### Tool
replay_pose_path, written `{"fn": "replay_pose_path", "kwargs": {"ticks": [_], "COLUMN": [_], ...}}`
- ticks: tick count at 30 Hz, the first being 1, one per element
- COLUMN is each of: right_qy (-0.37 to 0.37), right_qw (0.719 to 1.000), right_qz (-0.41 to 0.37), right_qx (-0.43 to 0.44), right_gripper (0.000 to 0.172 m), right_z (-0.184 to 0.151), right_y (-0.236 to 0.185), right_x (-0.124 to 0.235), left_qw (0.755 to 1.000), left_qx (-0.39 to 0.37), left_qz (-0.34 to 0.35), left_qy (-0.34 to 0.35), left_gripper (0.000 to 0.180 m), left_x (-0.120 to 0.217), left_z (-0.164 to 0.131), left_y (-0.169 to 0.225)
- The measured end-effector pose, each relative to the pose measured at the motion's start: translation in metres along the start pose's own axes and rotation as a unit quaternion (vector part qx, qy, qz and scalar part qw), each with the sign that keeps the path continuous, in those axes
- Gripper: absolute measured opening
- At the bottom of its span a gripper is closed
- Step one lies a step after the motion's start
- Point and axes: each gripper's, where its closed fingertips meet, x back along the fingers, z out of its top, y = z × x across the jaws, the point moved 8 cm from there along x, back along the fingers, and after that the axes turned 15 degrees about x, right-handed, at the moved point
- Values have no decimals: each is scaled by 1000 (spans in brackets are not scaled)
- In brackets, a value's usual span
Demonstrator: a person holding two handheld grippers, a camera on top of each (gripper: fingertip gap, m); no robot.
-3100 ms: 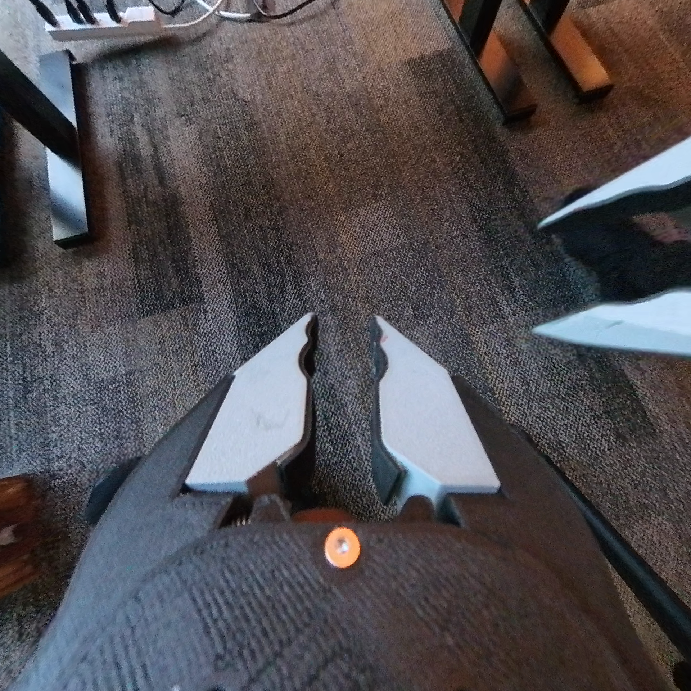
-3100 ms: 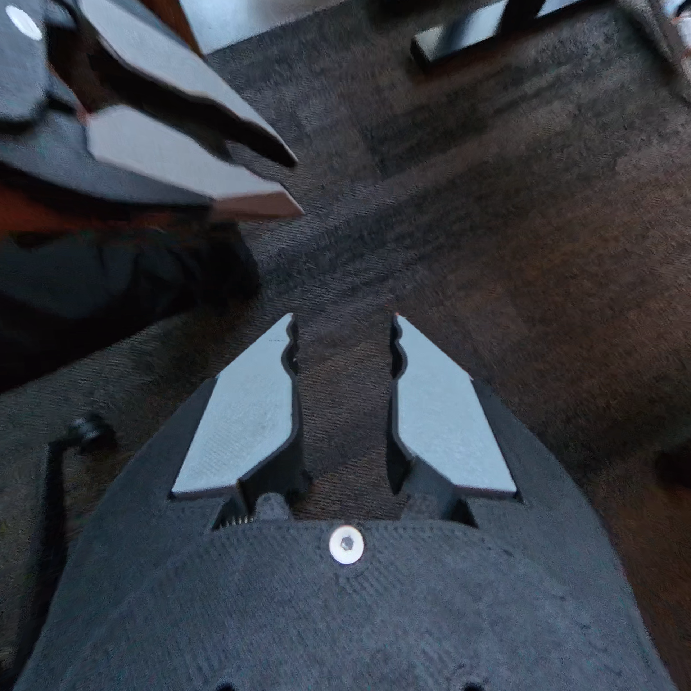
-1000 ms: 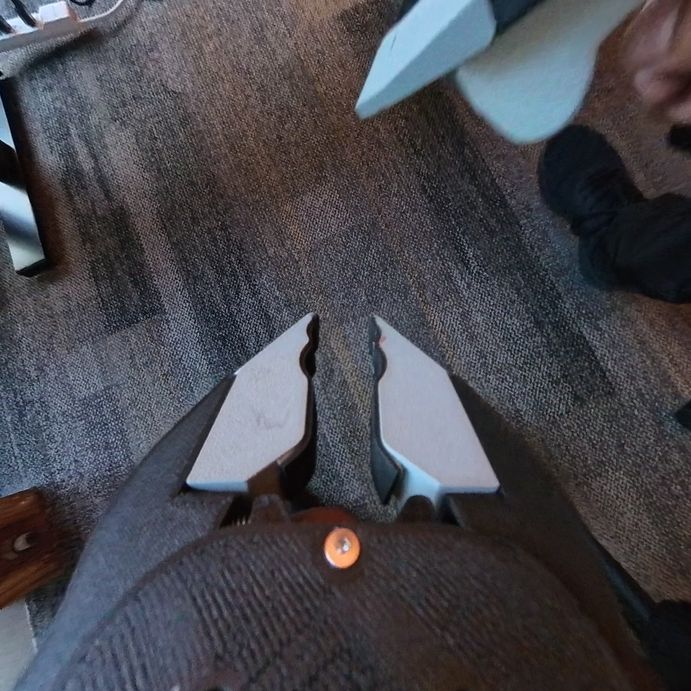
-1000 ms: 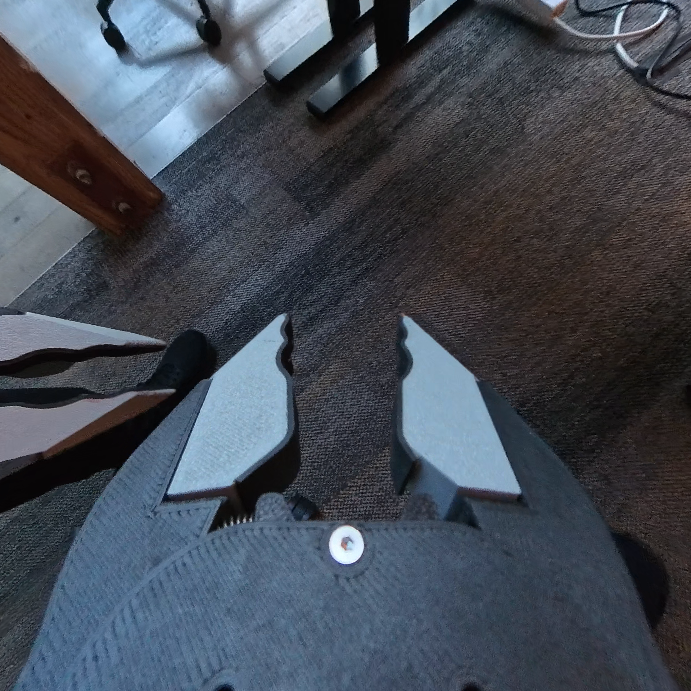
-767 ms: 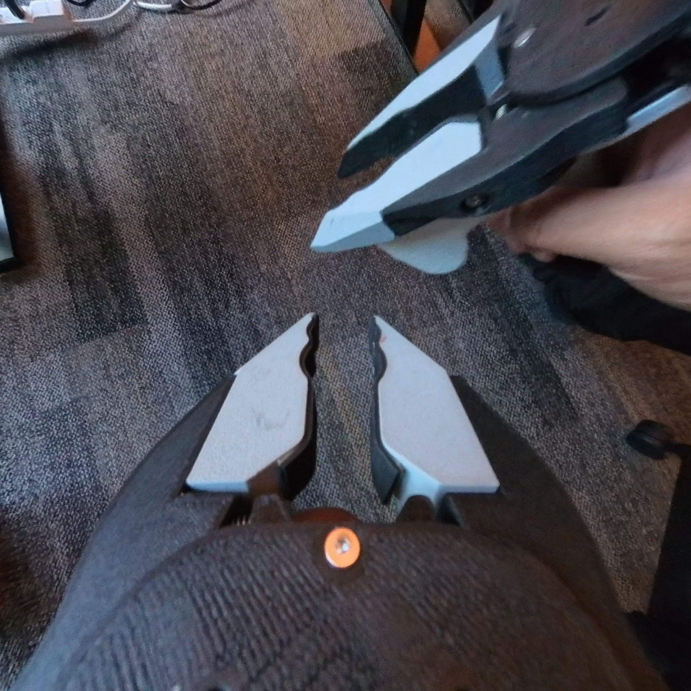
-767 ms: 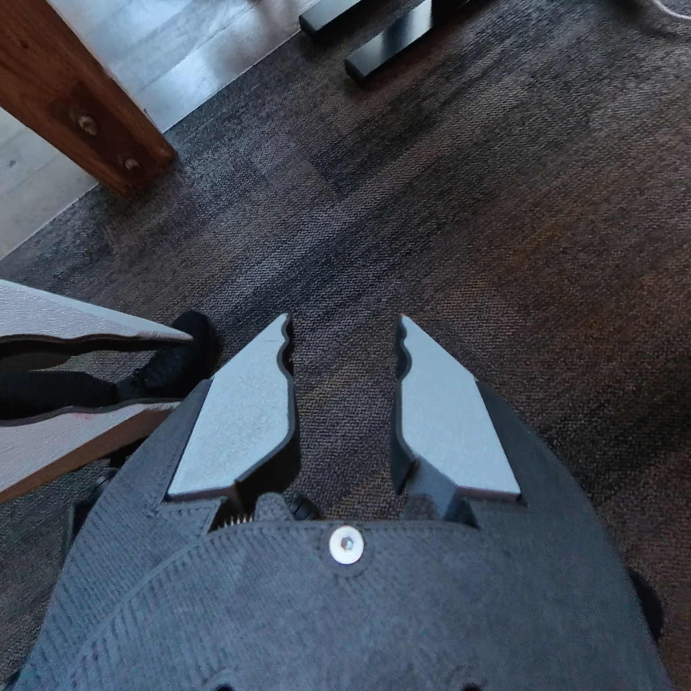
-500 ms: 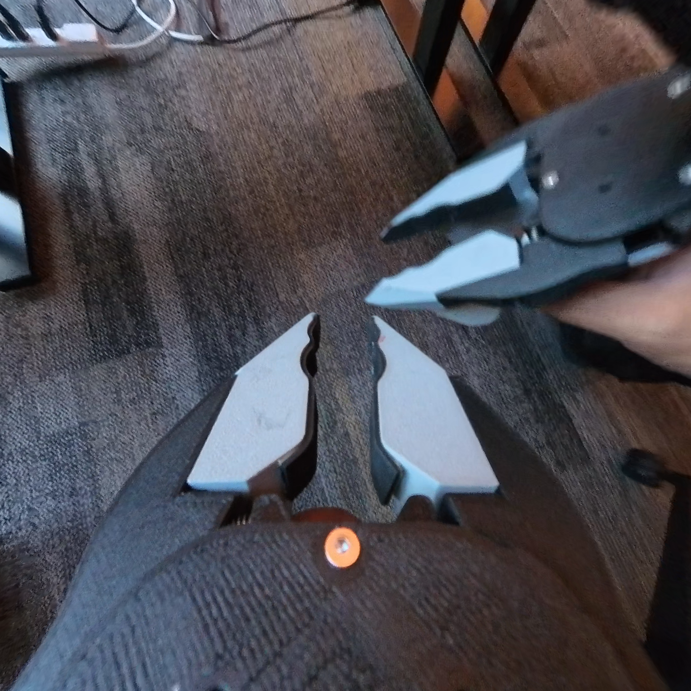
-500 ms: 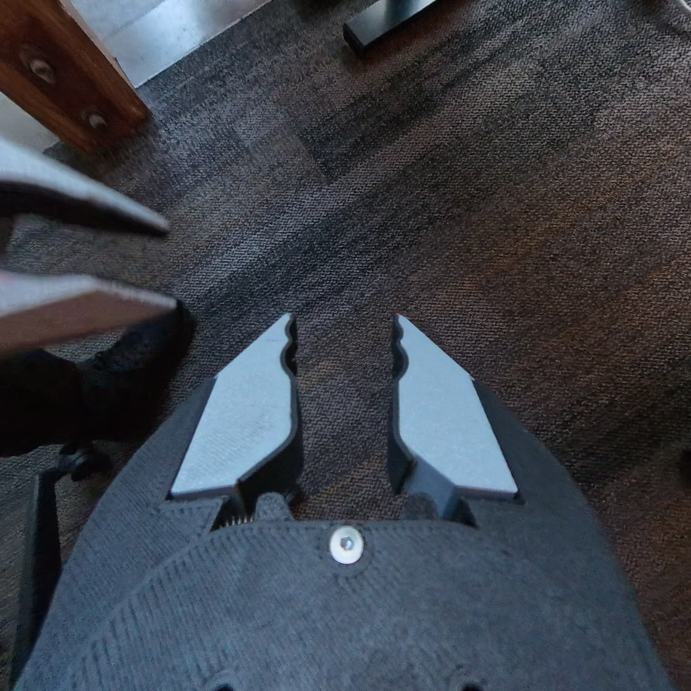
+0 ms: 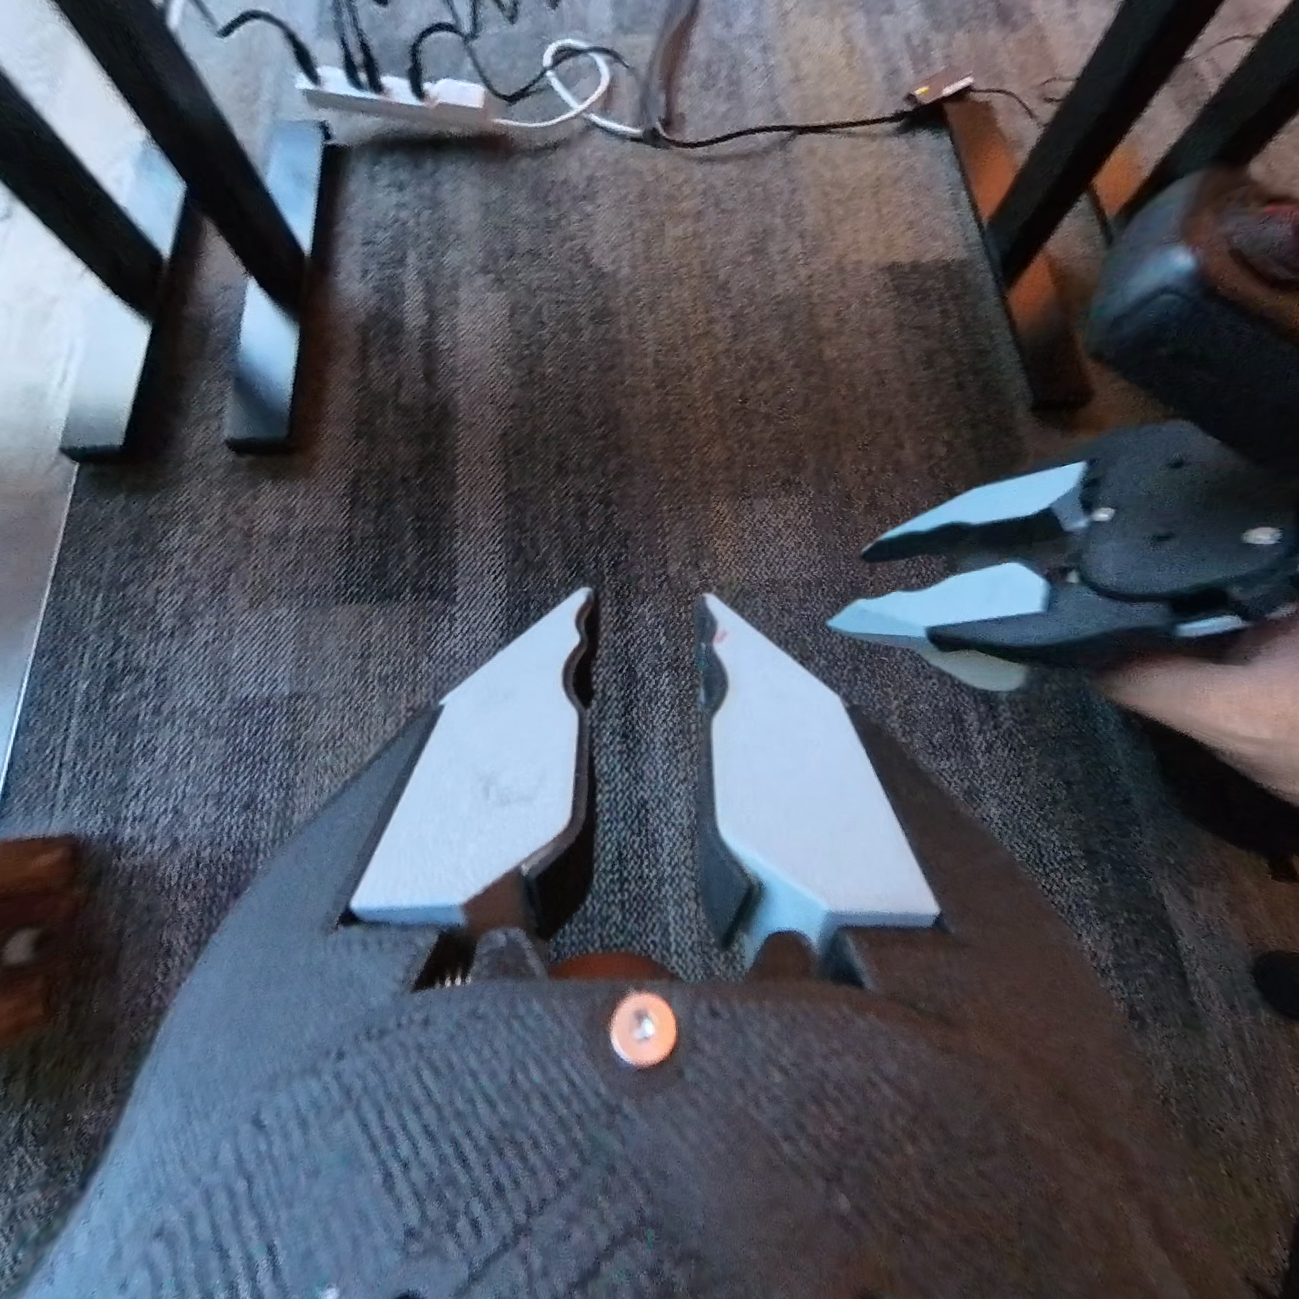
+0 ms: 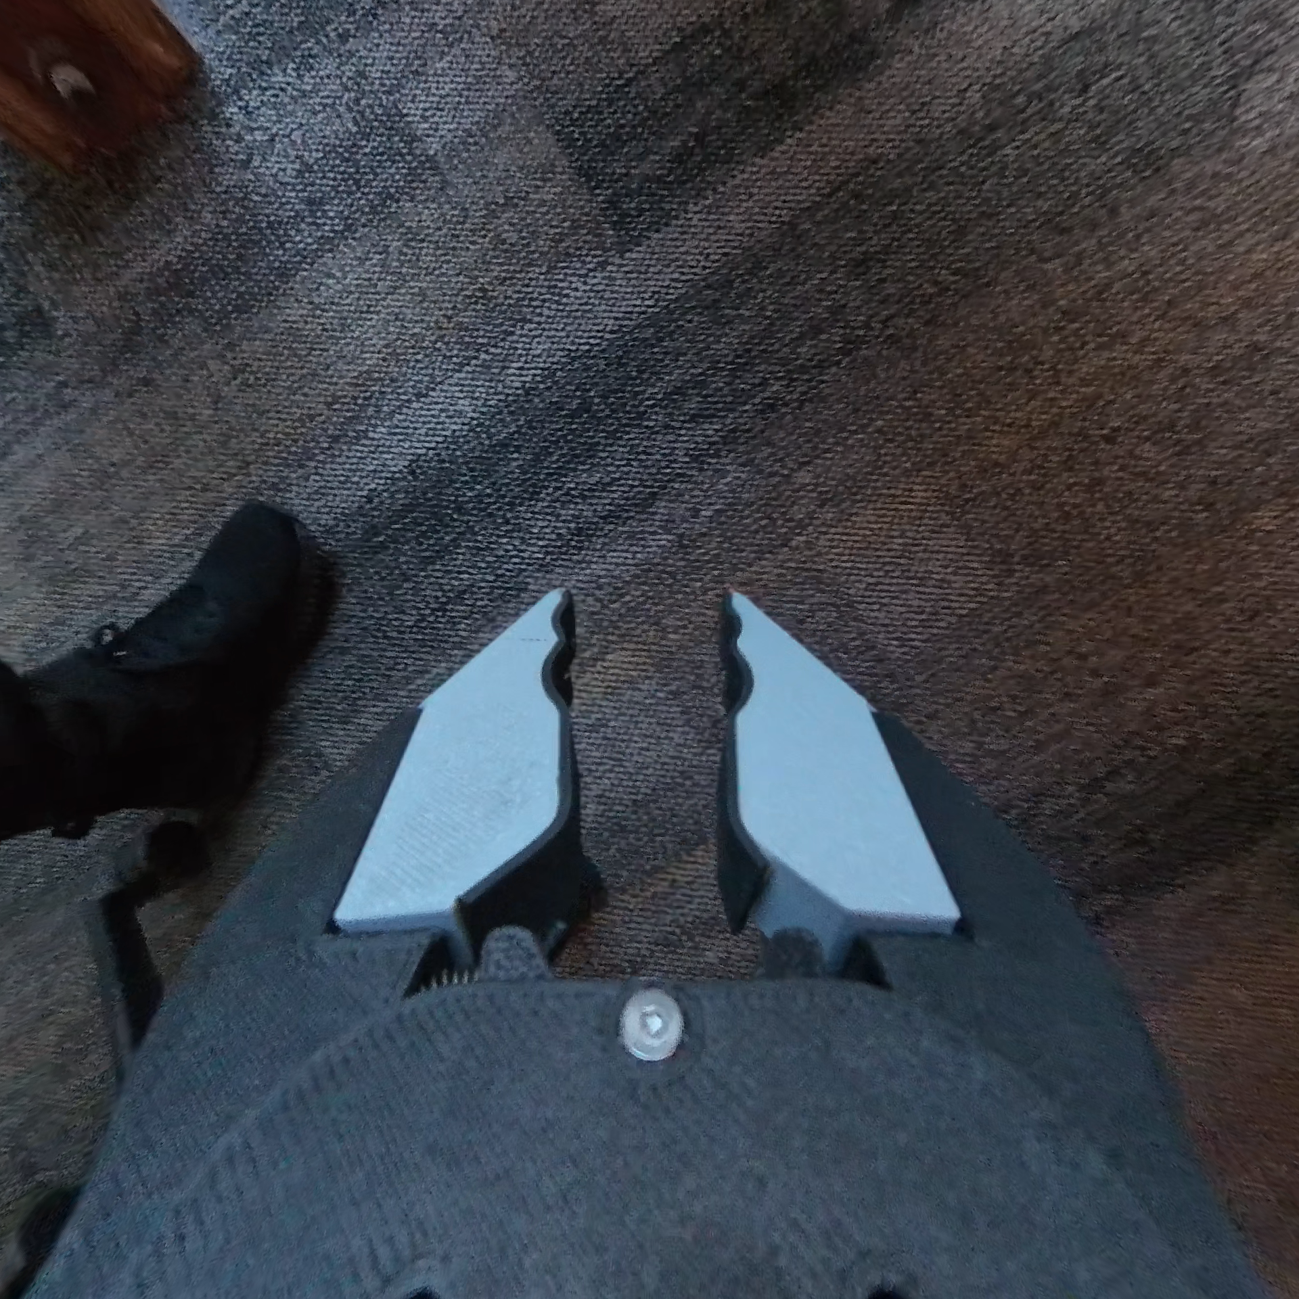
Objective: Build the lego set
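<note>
**Both grippers hung bare over grey carpet**

The left gripper (image 9: 647, 604) pointed at the carpet (image 9: 632, 393), its fingers apart with only carpet showing between them. At 3 o'clock, just beside its right fingertip, the right gripper (image 9: 850, 590) reached in, held by a hand (image 9: 1223, 731); its fingers also stood apart around nothing. Black table legs (image 9: 211, 211) stood at 10 o'clock, a white power strip (image 9: 401, 105) with cables at 12. In the right wrist view, a black shoe (image 10: 176, 668) lay at 9 o'clock, a wooden post (image 10: 77, 63) at 10.
</note>
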Motion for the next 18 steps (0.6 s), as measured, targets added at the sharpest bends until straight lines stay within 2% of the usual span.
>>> {"fn": "replay_pose_path", "kwargs": {"ticks": [4, 8, 12, 15, 18], "right_qy": [-14, -9, -3, -19, -40], "right_qw": [999, 993, 991, 994, 994], "right_qz": [25, 45, 47, 18, -23], "right_qx": [26, 106, 123, 107, 103], "right_gripper": [36, 36, 37, 37, 37], "right_z": [21, 40, 42, 25, 2], "right_y": [-35, -77, -88, -69, -38], "right_x": [-27, -26, -4, 15, 37], "left_qw": [999, 997, 998, 999, 999], "left_qx": [33, 61, 58, 45, 15], "left_qz": [29, 29, 19, -6, -33], "left_qy": [23, 40, 26, 9, -38], "left_gripper": [24, 23, 20, 11, 13], "left_x": [36, 50, 32, 6, -20], "left_z": [-18, -24, -34, -45, -57], "left_y": [-22, -28, -16, 3, 24]}}
